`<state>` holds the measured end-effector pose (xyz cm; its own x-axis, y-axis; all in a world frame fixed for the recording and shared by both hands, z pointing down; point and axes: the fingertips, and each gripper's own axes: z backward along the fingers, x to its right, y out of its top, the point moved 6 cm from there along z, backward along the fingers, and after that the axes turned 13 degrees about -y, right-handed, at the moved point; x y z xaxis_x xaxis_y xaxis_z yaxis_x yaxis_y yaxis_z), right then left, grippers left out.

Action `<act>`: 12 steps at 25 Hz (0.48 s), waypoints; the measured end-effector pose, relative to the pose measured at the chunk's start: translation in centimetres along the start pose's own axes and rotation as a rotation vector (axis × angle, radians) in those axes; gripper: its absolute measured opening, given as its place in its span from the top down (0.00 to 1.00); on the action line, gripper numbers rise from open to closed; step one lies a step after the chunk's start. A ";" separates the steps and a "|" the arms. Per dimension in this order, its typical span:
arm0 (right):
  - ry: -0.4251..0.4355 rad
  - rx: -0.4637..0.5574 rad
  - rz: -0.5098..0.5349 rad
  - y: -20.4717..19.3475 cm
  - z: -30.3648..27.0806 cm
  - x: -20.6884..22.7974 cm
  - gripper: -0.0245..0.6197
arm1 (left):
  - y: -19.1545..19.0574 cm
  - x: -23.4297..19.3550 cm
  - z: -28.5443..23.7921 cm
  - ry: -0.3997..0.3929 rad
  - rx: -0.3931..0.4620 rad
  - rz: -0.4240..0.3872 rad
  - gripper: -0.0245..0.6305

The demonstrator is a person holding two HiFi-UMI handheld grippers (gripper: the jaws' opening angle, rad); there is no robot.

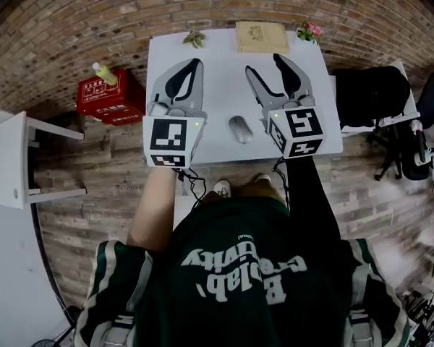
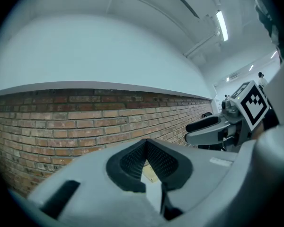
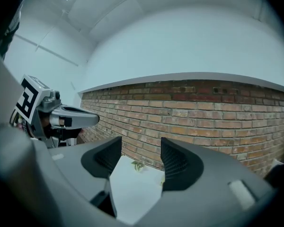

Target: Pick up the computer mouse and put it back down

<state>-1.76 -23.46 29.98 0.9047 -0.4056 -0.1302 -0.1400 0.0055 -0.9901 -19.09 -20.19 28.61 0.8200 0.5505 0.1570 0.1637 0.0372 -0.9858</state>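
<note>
A grey computer mouse lies on the white table, near its front edge, between the bodies of the two grippers. No jaw touches it. My left gripper is held above the table's left half and points toward the brick wall; in the left gripper view its tips meet with nothing between them. My right gripper hovers to the right of the mouse, its jaws apart and empty, as the right gripper view also shows. The mouse is hidden in both gripper views.
At the table's far edge sit a tan book, a small green plant and pink flowers. A red box with a bottle stands on the left, a black chair on the right.
</note>
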 end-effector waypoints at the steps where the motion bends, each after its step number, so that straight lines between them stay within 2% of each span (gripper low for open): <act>1: 0.001 0.000 0.000 0.0 0.0 0.0 0.54 | 0.1 0.1 0.0 -0.001 0.001 -0.002 0.96; 4: 0.005 -0.004 0.000 -0.1 0.2 0.1 0.57 | 0.3 0.2 0.0 -0.005 0.001 -0.009 0.96; 9: -0.014 0.014 0.009 0.1 0.4 0.1 0.73 | 0.4 0.1 0.1 -0.005 0.001 -0.014 0.96; 10: -0.016 0.017 0.019 0.2 0.5 0.1 0.79 | 0.5 0.1 0.1 -0.005 0.002 -0.015 0.96; 11: -0.015 0.020 0.030 0.3 0.6 0.0 0.94 | 0.5 0.2 0.1 -0.005 0.002 -0.016 0.96; 12: -0.013 0.023 0.038 0.3 0.7 -0.1 0.94 | 0.5 0.2 0.0 -0.005 0.002 -0.016 0.96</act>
<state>-1.62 -22.79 29.64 0.9040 -0.3932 -0.1680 -0.1651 0.0416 -0.9854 -18.83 -20.00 28.17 0.8145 0.5540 0.1723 0.1753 0.0480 -0.9833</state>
